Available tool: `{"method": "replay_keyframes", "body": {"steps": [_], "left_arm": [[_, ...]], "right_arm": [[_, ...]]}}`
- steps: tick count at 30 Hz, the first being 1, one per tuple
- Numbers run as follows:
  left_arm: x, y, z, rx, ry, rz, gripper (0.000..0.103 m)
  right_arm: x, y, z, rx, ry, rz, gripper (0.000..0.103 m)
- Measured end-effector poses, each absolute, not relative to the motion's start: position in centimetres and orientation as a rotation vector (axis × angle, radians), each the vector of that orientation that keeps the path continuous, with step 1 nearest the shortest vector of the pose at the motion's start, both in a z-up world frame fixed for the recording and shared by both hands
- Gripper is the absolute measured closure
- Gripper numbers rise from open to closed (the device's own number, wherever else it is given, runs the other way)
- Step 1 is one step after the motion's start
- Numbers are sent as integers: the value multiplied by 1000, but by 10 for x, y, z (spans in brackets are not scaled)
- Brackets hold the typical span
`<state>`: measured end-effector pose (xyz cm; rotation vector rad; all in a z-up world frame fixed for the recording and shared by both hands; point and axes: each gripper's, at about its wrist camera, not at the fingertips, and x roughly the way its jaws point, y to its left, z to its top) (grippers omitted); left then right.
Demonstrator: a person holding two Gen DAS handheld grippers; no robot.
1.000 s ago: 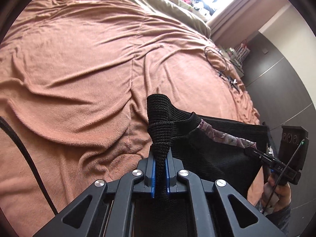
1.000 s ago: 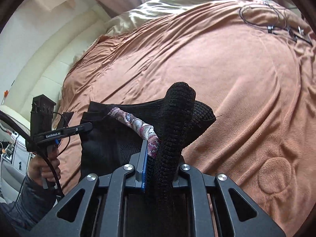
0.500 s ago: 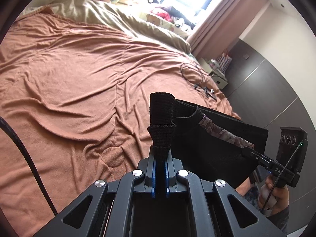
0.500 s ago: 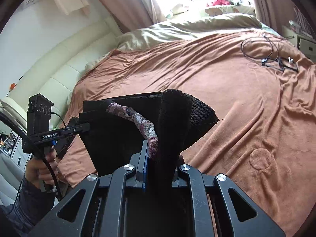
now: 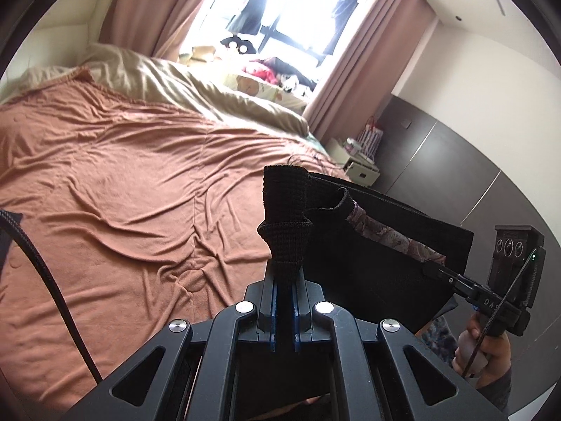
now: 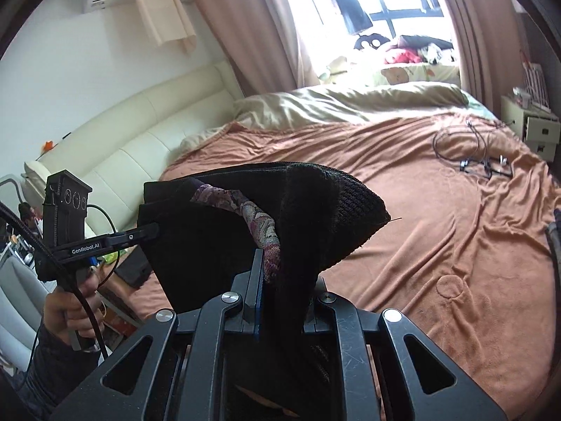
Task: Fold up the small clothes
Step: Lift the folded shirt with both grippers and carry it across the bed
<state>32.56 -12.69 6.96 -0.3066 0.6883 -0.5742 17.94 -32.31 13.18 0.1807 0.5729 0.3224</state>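
Black knit garment, w/ a patterned purple band along its top edge, hangs in the air above the near edge of the bed, stretched between both grippers. Left gripper is clamped on one bunched corner; right gripper is clamped on the other. Judged next: keep the top edge taut and level, then lower onto flat blanket for a clean crease. Rust-brown blanket is wrinkled; cables lie near its far right edge. Beige duvet, curtained window.
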Motion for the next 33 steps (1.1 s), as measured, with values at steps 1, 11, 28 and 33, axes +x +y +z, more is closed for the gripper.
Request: {"method": "replay_keyframes", "body": {"steps": [1,11,28,33], "left_arm": [[317,-122,78,-305,670,-573,97],[234,-78,129,-285,548,-528,97],[148,4,133,-316,467,-414,97],[138,34,131,-343,449,-390,97]], "right_arm": [[169,-318,138,177,554,328,93],[81,-270,165,124,454,400,93],[50,-231,158,104,465,533,93],[67,-220,163,99,473,570,93]]}}
